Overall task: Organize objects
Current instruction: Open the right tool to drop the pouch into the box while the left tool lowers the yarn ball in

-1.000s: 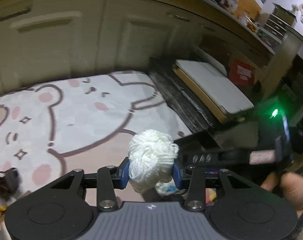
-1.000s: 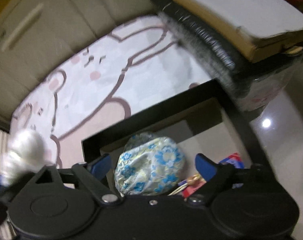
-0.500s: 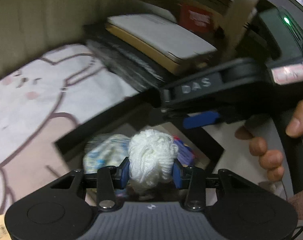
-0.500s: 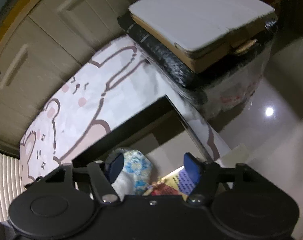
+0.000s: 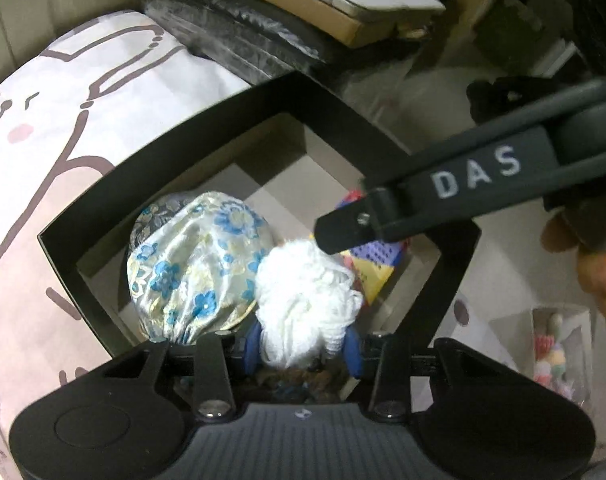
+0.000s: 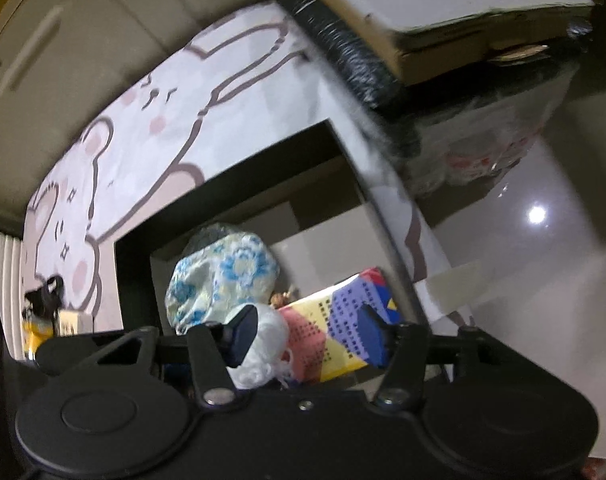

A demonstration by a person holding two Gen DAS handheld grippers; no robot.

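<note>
I am holding a white yarn ball [image 5: 305,296] clamped between the blue pads of my left tool [image 5: 306,350], directly above the open black box [image 5: 443,280] that sits on the floor. Inside the box a floral fabric pouch [image 5: 199,268] is lying just beside the yarn, and a colourful flat packet [image 6: 339,328] is leaning on the other side. My right tool [image 6: 307,336] is hanging over the same box with its jaws part open; they have just been closing, and nothing is pressed between them, though the packet is showing behind the gap. A cartoon bear rug [image 5: 63,120] is lying next to the box. The risk I am judging: both tools are crowding one opening, so they could knock together, or loose yarn strands could snag on a pad at release.
</note>
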